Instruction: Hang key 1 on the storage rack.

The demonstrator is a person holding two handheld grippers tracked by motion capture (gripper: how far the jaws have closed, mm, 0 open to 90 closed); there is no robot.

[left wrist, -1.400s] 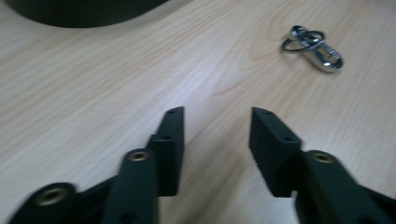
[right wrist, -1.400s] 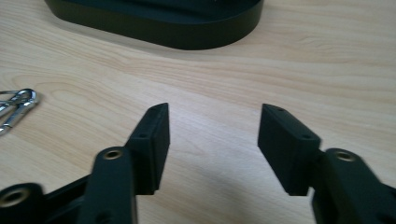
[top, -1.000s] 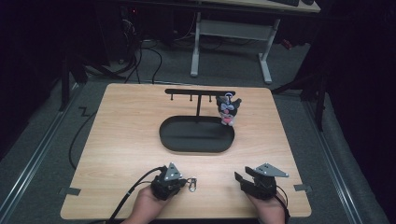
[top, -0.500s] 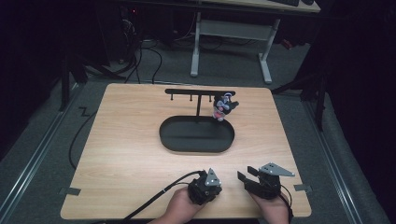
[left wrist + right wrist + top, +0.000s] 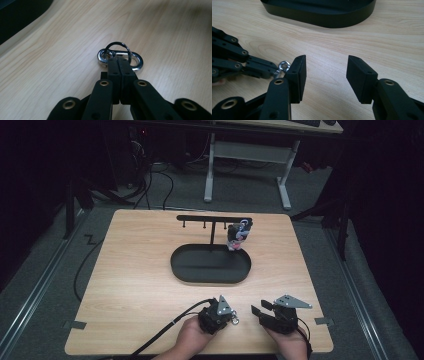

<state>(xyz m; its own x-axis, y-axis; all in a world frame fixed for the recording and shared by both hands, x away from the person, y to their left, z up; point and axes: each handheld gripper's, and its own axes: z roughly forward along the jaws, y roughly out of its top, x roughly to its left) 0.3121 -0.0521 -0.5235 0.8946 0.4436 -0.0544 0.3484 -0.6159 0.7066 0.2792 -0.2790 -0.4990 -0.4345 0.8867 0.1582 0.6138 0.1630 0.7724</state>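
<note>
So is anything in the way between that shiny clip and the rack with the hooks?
Nothing visible stands in the way. The left gripper is shut on the silver clip near the table's front edge. Bare wood lies between it and the black tray, behind which the hook rack stands.

Black oval tray (image 5: 210,275), hook rack (image 5: 212,218), hanging keychain (image 5: 237,236), wooden table (image 5: 135,270)

Bare wood lies open across the table (image 5: 130,270) left and centre | black oval tray (image 5: 210,265) and its hook rack (image 5: 212,218), a charm (image 5: 237,236) dangling, block the far middle | near edge crowded: left gripper (image 5: 231,316) just beside right gripper (image 5: 257,312)
</note>
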